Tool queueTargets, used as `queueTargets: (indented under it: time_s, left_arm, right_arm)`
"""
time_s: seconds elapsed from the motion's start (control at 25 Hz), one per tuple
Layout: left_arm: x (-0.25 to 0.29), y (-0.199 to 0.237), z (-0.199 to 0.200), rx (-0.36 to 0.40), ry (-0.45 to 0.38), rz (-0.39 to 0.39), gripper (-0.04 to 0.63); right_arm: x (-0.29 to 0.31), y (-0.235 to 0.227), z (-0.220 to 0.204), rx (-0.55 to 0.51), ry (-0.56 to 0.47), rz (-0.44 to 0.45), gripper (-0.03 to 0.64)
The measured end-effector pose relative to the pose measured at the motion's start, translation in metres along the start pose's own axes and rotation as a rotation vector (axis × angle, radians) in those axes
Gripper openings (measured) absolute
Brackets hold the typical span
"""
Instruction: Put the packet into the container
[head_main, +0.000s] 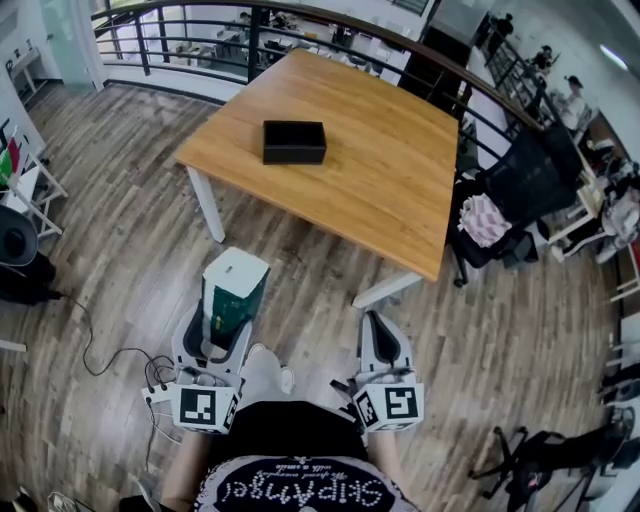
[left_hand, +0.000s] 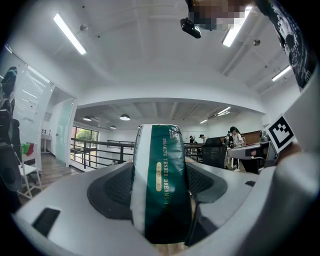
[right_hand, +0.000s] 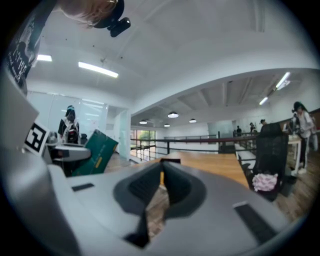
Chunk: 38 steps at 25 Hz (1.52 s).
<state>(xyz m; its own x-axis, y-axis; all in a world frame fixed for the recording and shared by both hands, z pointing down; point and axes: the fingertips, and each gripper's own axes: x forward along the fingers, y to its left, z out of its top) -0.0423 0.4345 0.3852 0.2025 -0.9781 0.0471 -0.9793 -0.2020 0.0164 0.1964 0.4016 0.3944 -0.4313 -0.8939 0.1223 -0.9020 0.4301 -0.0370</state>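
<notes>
**Packet clamped left, container far off on tabletop**

Gripping packet (head_main: 235, 290) upright in left gripper (head_main: 225, 318), with left fingers (left_hand: 117, 187) clamped on its two sides. Right gripper (head_main: 385, 345) low at near right, right fingers (right_hand: 142, 187) closed on nothing. Spotting container (head_main: 294, 141) far ahead, open-topped, on left-middle of tabletop (head_main: 380, 170), well apart from packet. Nothing else on tabletop.

Step in hand, as a judgement: carry, then drop in.
- Walk up to near edge first; no reaching from here.
- Hold clamp firm. Looks like a soft bag, likely to sag or slip if eased.
- Bring packet over container mouth, square to its long side.
- Tip flat if too tall upright. Can't judge packet height against rim from here.
- Lower inside the walls before opening, not above them.
- Park right gripper off to the right, or use it to steady container against sliding.

Room:
- Floor (head_main: 130, 250) between here and tabletop bare along the straight line.
- Mind cable (head_main: 88, 345) at near left, tabletop's near edge, and white leg (head_main: 205, 205) on approach.
- Chair (head_main: 520, 185) right of tabletop and railing (head_main: 180, 45) beyond far edge, neither in the path.
- Bare tabletop all round container, so fine for a straight vertical drop.
</notes>
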Motion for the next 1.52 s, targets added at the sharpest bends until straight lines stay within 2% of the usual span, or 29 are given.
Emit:
queueTargets:
  time_s: [0.36, 0.72, 0.96, 1.24, 1.52]
  left_arm:
    - [0.035, 0.028, -0.003, -0.016, 0.010, 0.001, 0.345]
    - [0.101, 0.085, 0.018, 0.001, -0.018, -0.041, 0.345]
    - [0.132, 0.117, 0.020, -0.004, -0.021, -0.067, 0.345]
    - [0.145, 0.137, 0.018, -0.012, -0.018, -0.097, 0.345]
    - [0.145, 0.147, 0.014, -0.025, -0.011, -0.088, 0.345]
  right_arm:
    - [0.038, -0.003, -0.004, 0.007, 0.037, -0.022, 0.040]
    - [0.114, -0.005, 0.022, 0.017, 0.019, -0.074, 0.040]
    - [0.151, 0.009, 0.027, 0.021, 0.013, -0.088, 0.040]
    - [0.174, 0.023, 0.026, 0.036, 0.012, -0.107, 0.040]
    - [0.184, 0.029, 0.028, 0.039, 0.022, -0.105, 0.040]
